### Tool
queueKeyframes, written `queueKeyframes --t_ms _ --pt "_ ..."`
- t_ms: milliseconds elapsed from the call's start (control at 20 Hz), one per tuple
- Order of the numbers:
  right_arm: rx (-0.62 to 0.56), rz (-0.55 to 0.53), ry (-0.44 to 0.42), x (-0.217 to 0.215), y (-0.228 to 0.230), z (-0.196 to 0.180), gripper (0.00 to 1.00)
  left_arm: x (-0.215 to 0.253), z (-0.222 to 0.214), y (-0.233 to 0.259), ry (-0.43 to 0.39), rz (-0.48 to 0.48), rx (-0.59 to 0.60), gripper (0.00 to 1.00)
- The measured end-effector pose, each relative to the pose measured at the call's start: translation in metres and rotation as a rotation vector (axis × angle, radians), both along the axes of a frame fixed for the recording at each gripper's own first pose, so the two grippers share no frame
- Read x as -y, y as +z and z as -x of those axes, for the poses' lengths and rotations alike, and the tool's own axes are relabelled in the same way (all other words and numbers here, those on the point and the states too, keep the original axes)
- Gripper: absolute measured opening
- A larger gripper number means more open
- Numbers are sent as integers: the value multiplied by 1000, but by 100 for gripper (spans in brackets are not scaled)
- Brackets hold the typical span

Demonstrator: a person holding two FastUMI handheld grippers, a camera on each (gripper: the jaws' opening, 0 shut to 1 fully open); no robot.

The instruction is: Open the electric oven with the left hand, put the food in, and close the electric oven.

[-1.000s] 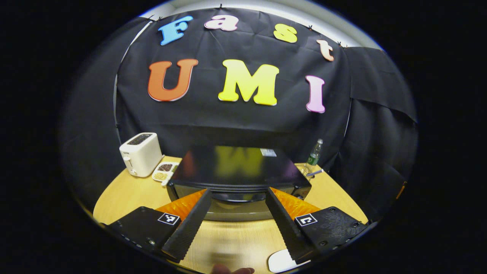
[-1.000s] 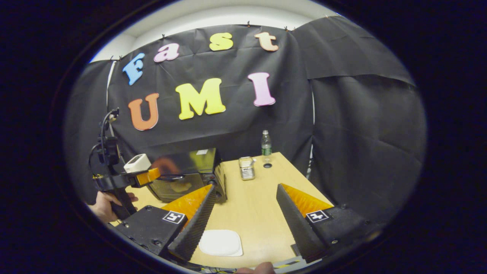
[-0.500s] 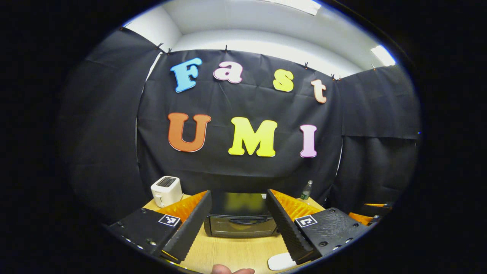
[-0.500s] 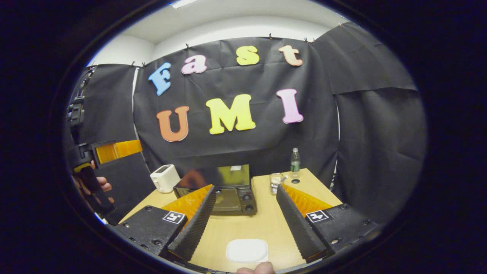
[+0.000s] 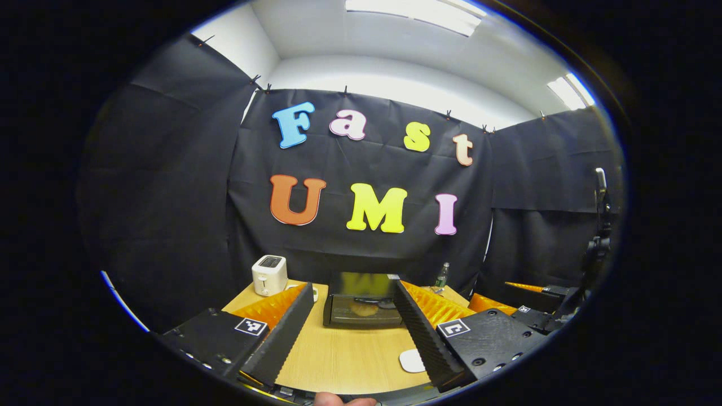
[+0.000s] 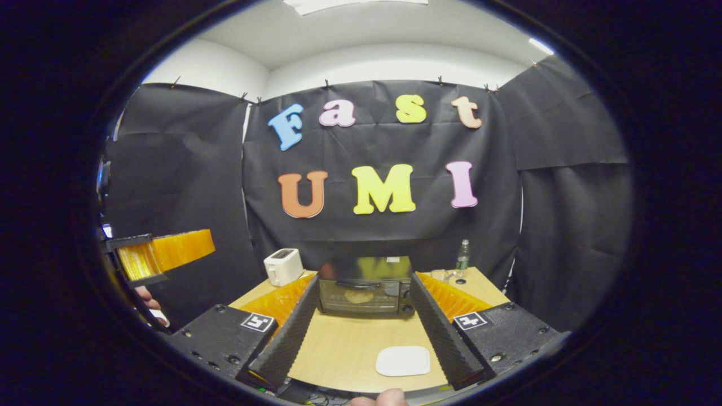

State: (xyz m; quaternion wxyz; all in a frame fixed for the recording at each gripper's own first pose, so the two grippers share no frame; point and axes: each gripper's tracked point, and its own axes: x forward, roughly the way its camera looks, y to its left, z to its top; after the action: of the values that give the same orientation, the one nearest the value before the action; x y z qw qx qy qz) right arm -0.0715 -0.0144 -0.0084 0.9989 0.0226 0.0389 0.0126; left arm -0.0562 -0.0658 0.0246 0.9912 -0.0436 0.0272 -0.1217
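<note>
Right gripper view puts the electric oven [image 6: 365, 292] at the desk's [image 6: 350, 349] far side, door shut, food [image 6: 356, 296] inside (seemingly finished). We have drawn both claws back since a second ago: left claw [image 5: 352, 330] and right claw [image 6: 366, 332] released, empty. White plate [image 6: 403, 361] lies bare.

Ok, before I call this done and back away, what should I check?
1. Door of the black electric oven shut: ok.
2. The pale round food inside, behind the door glass: ok.
3. The flat white plate on the wooden table emptied: ok.
4. The left tongs open, holding nothing: ok.
5. The right tongs open, holding nothing: ok.
6. Oven knobs set: cannot tell.
</note>
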Motion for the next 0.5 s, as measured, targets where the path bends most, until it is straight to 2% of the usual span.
queueKeyframes --t_ms 250,500 --pt "7 11 29 -24 -5 27 100 -11 30 -13 -2 20 -15 94" --pt "16 3 34 -33 -8 41 100 -15 39 -17 9 24 -14 94"
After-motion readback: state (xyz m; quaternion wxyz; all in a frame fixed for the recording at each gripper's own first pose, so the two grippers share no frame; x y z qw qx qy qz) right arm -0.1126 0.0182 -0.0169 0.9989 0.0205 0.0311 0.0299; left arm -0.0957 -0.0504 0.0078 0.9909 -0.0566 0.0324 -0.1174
